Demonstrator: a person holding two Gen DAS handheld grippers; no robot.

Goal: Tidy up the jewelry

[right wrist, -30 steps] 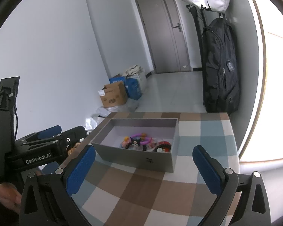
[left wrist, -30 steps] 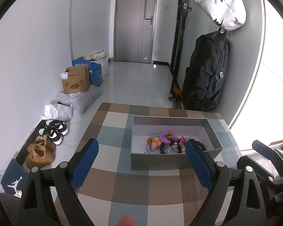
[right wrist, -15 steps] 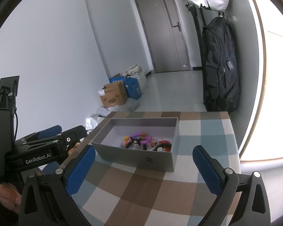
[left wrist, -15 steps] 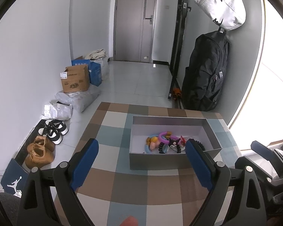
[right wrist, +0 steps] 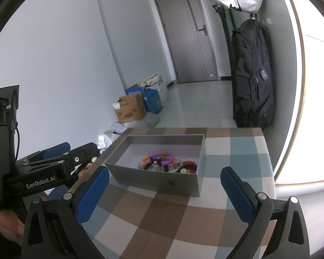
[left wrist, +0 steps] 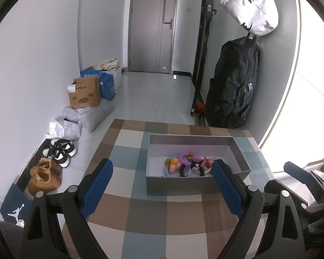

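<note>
Grey cardboard makes up the open rectangular box [left wrist: 196,185] that stands on the checked brown, blue and white tablecloth [left wrist: 127,211] at the centre of the left wrist view. Inside it, on the white floor toward the lower right corner, lies a tangle of colourful jewellery pieces [left wrist: 188,165]: a purple ring, a pale blue ring, orange and pink beads and a small black cartoon figure. From the right wrist view the same heap sits in the middle of the box, with a red and black round piece [right wrist: 189,165] just beside it at the right.

The left gripper [left wrist: 162,181] fills the bottom of its frame with blue-padded fingers [left wrist: 97,185] spread wide and nothing between them but cloth and the box's near wall. The right gripper [right wrist: 164,188] stands likewise wide apart and holds nothing, the box beyond its tips.

On the floor at the left of the frame lie a brown cardboard carton [left wrist: 84,95], white plastic bags [left wrist: 84,116], black-and-white trainers [left wrist: 61,151] and tan shoes [left wrist: 44,176]. A black backpack [left wrist: 233,86] hangs at the upper right under a white bag [left wrist: 252,6].
</note>
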